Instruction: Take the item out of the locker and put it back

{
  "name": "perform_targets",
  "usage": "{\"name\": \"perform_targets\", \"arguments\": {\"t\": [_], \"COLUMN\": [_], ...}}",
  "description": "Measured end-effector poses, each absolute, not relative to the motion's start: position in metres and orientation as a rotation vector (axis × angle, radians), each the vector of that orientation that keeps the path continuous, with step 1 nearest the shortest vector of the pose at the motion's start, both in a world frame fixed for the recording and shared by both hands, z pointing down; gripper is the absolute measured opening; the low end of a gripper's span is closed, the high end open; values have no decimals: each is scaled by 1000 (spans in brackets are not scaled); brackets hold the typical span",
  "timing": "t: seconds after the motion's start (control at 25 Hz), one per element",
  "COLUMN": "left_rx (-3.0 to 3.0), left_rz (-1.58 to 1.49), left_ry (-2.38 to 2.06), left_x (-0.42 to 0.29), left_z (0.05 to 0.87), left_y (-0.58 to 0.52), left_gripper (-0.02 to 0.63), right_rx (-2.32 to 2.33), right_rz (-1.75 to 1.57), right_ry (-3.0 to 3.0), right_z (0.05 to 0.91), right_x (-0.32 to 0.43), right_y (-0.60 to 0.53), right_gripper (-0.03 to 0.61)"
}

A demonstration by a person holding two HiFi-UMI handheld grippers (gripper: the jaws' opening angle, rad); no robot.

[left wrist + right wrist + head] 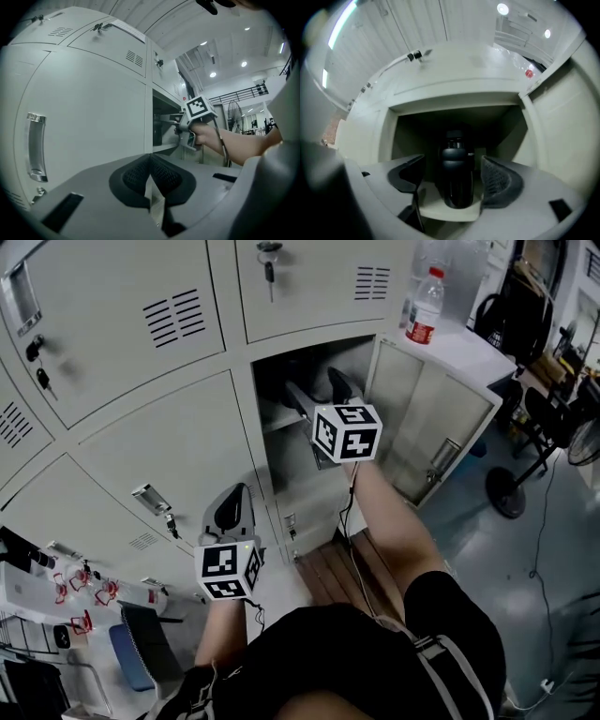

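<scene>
A black bottle (458,173) stands upright on the shelf (440,208) inside the open locker compartment (281,381). My right gripper (452,161) reaches into that compartment, open, with the bottle between its jaws and a gap on each side. In the head view the right gripper (321,390) sits at the compartment's mouth and hides the bottle. The left gripper view shows the right gripper (194,117) from the side. My left gripper (232,507) hangs lower, in front of a closed locker door; its pads (151,161) meet, shut, with nothing held.
The locker door (431,427) swings open to the right. A clear water bottle (427,306) with a red label stands above it. Keys (269,263) hang in neighbouring doors. A closed door's handle (36,145) is at the left. A fan (581,437) stands on the floor at right.
</scene>
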State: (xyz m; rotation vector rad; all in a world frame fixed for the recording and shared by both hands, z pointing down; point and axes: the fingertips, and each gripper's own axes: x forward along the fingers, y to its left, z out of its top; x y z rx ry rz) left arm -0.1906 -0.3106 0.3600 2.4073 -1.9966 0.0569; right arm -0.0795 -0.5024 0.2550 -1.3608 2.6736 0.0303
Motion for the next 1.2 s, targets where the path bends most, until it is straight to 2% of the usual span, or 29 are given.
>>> {"name": "perform_targets", "arguments": {"t": [0.04, 0.08, 0.2, 0.6, 1.2], "left_rx": [2413, 2419, 2434, 2468, 2490], "left_rz": [56, 56, 61, 83, 74], "left_ry": [-1991, -1984, -1960, -1903, -1888], "left_x": [-188, -186, -178, -155, -155], "left_z": [360, 360, 362, 370, 366], "left_y": [-311, -312, -314, -313, -301], "left_gripper": [12, 14, 12, 12, 12], "right_rx": [-1370, -1388, -1465, -1442, -1465], "right_rz": [30, 31, 87, 86, 83], "right_ry": [2660, 2644, 2575, 2644, 2650], "right_z": [257, 260, 270, 335, 340], "right_x": [-71, -63, -39, -33, -38], "right_y": [-490, -477, -441, -366, -346], "right_gripper": [341, 236, 14, 11, 12]}}
